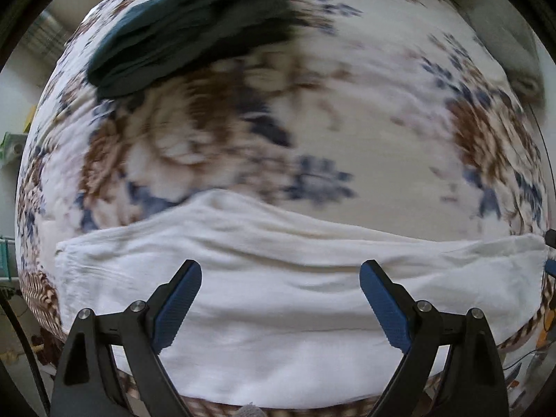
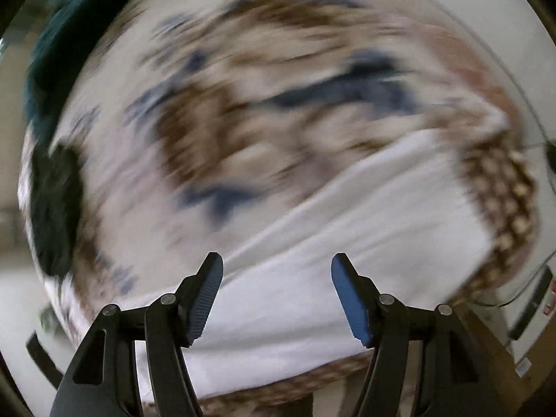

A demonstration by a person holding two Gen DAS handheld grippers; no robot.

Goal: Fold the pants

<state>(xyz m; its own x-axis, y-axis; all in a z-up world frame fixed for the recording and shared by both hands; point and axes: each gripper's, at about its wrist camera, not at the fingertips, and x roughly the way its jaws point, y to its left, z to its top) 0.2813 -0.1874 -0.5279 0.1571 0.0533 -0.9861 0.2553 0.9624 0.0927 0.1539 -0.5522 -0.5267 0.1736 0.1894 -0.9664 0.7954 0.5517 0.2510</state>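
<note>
White pants [image 1: 295, 295]: lie as a long flat band on the floral bedspread [image 1: 382, 121], straight under + just beyond both sets of fingers; seem already folded lengthwise, legs stacked.
Left gripper [image 1: 280, 271]: blue pads spread wide, nothing btwn them, hovers above the pants w/o touching.
Right gripper [image 2: 277, 266]: fingers apart, mid-wide, empty; pants band runs diagonally beneath + off to the right of the fingers. View badly blurred.
Dark teal garments [image 1: 187, 34]: piled well beyond the left fingers, far left in the right view; look like finished folds, can't confirm.
Progress: judging by the narrow band, 1st fold looks done; cross folds (end to end) prob. left. Neither gripper has cloth.
Next: likely regrip one end of the band, carry it over to the other.
Risk: soft cloth may slide or bunch on the bedspread.
Writing/brands: none legible; pale label at the far right edge of the right view, too small + blurred.
</note>
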